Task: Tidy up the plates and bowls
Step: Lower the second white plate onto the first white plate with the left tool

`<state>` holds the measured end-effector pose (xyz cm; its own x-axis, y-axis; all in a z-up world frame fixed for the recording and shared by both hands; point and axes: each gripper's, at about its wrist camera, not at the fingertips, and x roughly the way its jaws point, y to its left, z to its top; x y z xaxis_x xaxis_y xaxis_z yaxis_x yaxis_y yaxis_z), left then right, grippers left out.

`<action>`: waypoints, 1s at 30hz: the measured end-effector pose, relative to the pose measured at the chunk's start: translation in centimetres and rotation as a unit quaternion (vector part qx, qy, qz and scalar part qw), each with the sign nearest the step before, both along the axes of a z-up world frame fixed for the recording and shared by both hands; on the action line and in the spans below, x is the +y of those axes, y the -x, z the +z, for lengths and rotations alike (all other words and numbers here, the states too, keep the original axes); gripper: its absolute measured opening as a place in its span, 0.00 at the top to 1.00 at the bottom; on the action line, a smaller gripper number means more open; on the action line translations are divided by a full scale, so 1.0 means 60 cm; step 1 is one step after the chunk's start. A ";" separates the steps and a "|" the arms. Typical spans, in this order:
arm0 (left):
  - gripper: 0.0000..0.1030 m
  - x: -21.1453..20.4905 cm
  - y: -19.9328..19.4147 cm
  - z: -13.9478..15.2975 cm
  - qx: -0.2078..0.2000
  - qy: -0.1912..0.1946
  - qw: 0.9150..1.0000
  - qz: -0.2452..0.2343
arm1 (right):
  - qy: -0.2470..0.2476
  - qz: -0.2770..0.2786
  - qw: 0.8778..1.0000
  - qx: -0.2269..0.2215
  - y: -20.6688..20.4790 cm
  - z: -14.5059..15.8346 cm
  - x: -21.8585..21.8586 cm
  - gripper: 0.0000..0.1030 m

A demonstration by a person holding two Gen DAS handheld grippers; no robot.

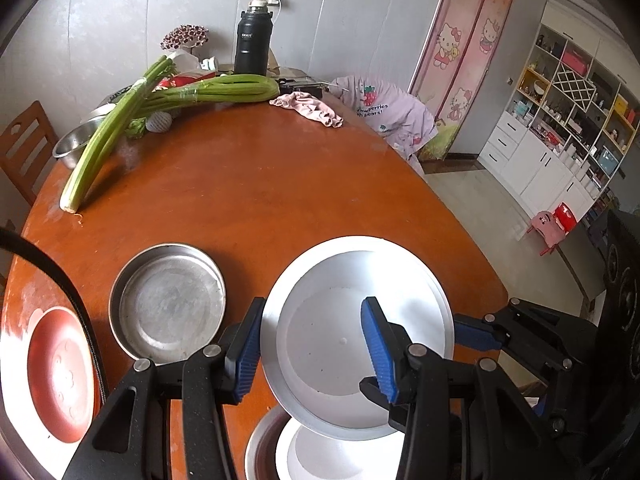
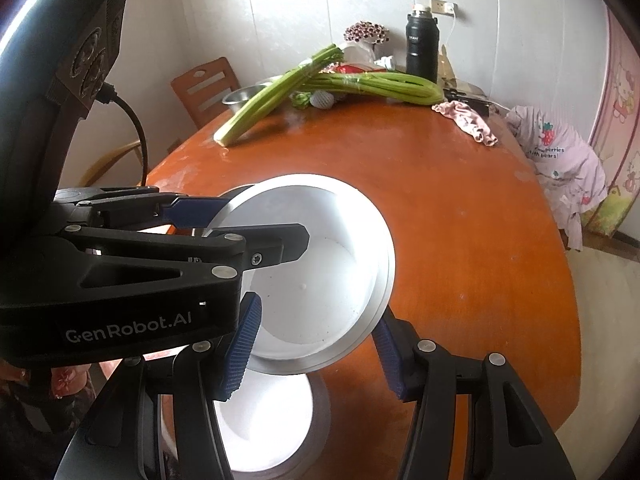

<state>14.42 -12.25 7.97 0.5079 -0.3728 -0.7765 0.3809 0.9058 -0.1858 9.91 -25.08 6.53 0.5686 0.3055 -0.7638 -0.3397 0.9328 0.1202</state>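
Above the surface (image 1: 248, 184), left tool (image 1: 316, 346) and right tool (image 2: 316, 350) each pinch the tilted pan's (image 1: 356, 332) opposite rims; another pan (image 1: 170, 304) lies left.

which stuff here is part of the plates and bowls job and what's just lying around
Job: metal plate held by left gripper and right gripper; dish below it; metal pan; red plate.

Lying about: celery, black flask, pink cloth, steel bowl.
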 end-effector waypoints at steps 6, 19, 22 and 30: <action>0.54 0.011 0.028 0.005 -0.006 0.001 1.000 0.006 | 0.001 0.008 1.000 -0.007 0.025 0.008 0.007 0.44; 0.54 0.028 0.081 0.012 -0.019 0.003 1.000 0.017 | 0.001 0.023 1.000 -0.021 0.076 0.016 0.020 0.44; 0.54 0.030 0.091 0.011 -0.020 0.002 1.000 0.021 | 0.002 0.026 0.999 -0.021 0.083 0.015 0.021 0.44; 0.54 0.035 0.109 0.003 -0.023 -0.002 0.999 0.027 | 0.005 0.039 0.999 -0.019 0.103 0.007 0.027 0.44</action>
<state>7.88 -10.18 8.17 0.5621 -0.3406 -0.7537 0.3389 0.9261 -0.1659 3.72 -23.46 6.93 0.5719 0.3428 -0.7452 -0.4156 0.9044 0.0971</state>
